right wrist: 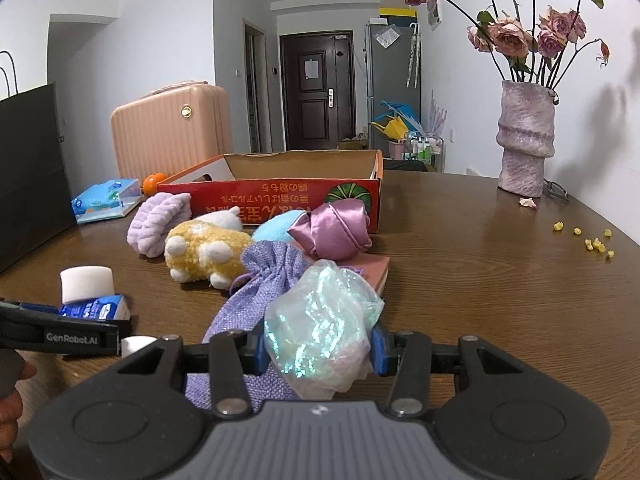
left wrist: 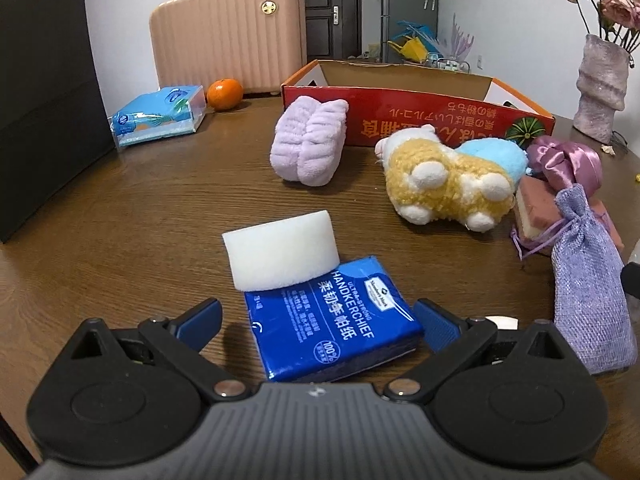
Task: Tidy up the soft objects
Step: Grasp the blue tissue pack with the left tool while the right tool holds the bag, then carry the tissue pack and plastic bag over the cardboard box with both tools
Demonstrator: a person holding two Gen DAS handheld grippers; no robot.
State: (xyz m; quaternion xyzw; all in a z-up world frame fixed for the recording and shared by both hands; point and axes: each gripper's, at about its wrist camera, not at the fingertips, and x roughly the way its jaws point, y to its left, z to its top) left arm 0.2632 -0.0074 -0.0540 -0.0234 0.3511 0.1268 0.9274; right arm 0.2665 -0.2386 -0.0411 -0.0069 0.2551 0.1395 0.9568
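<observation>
— While my right hand-held gripper (right wrist: 318, 350) pinches the shiny pouch (right wrist: 320, 320) near the bench's front edge, what's next?
— Box (right wrist: 280, 196). My left hand-held gripper (left wrist: 318, 316) gapes around the tissue pack (left wrist: 332, 320).

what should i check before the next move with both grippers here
1. Right gripper grasp: shut on the iridescent pouch, pads on both its sides: ok.
2. Pouch free of the lavender burlap bag under it: cannot tell, they overlap.
3. Left gripper open, jaws straddling the blue handkerchief pack: ok.
4. Pack free to lift: not ok, the white sponge rests on its far edge.
5. Red cardboard box open, visible inside bare: ok.
6. Path to the box: not ok for a low carry; the yellow plush and satin bundle lie in front.
</observation>
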